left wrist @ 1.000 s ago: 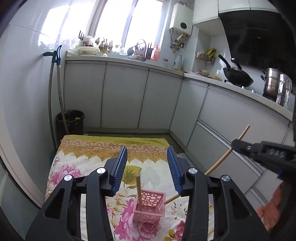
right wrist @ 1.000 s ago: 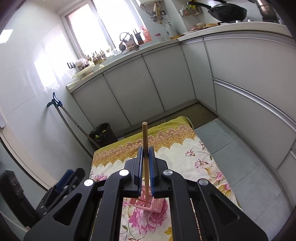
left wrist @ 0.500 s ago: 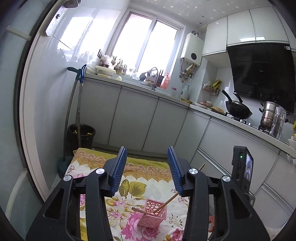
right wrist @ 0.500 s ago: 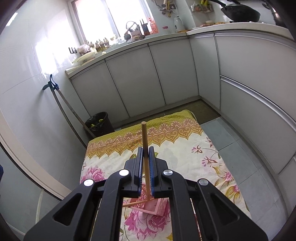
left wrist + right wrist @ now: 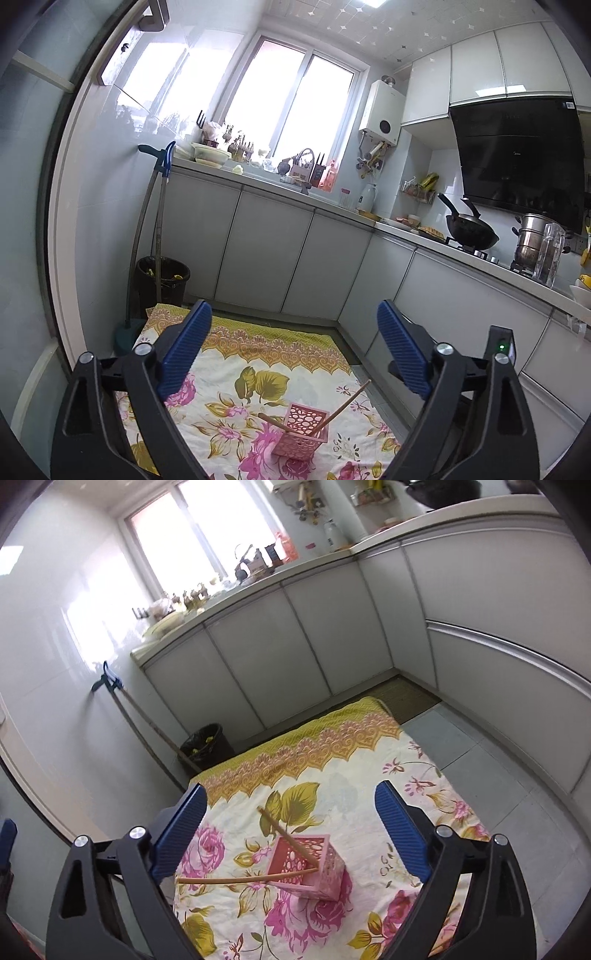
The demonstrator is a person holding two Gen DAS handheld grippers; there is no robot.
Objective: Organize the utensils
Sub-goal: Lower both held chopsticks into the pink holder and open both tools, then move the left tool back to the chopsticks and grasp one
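Two thin wooden chopsticks lean crossed in a pink perforated basket; both tongs gape apart.

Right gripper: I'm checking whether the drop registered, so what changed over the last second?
The right gripper opened and let go of the chopstick it had clamped upright; that stick now leans in the pink basket beside the other chopstick. Both wrist views show the grippers drawn back and tilted upward. The left gripper stayed open and empty, and the basket stayed on the floral cloth.
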